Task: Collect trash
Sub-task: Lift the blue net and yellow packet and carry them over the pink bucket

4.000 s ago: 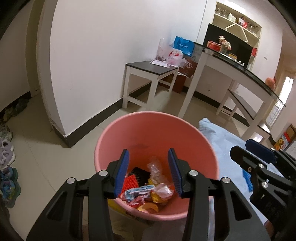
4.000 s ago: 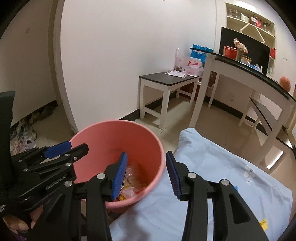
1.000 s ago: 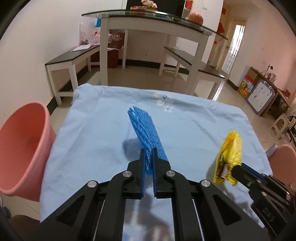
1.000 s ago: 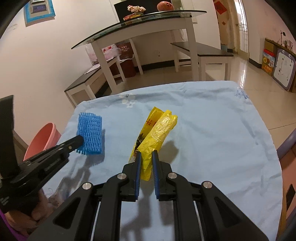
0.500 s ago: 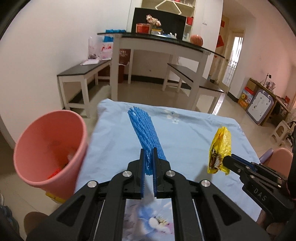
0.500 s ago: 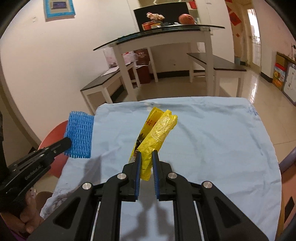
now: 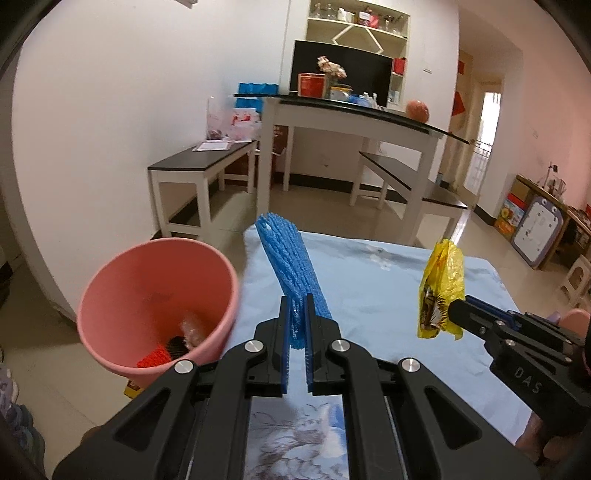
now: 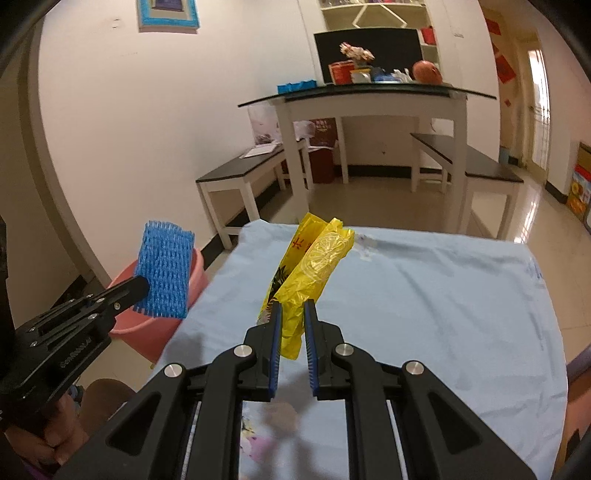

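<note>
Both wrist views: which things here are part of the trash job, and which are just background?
Part of the job:
- blue foam net, held in the left gripper
- yellow wrapper, held in the right gripper
- pink bin, with trash already inside

Just lying about:
- light blue cloth
- dark-topped benches
- glass-topped table
- shelf

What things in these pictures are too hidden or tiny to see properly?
- Left wrist view: the pink bin's bottom; its own wall hides most of the trash.
- Right wrist view: the bin; the blue foam net covers it.
- Both views: the yellow wrapper's print is crumpled and too small.
- Shelf items: too small.
</note>
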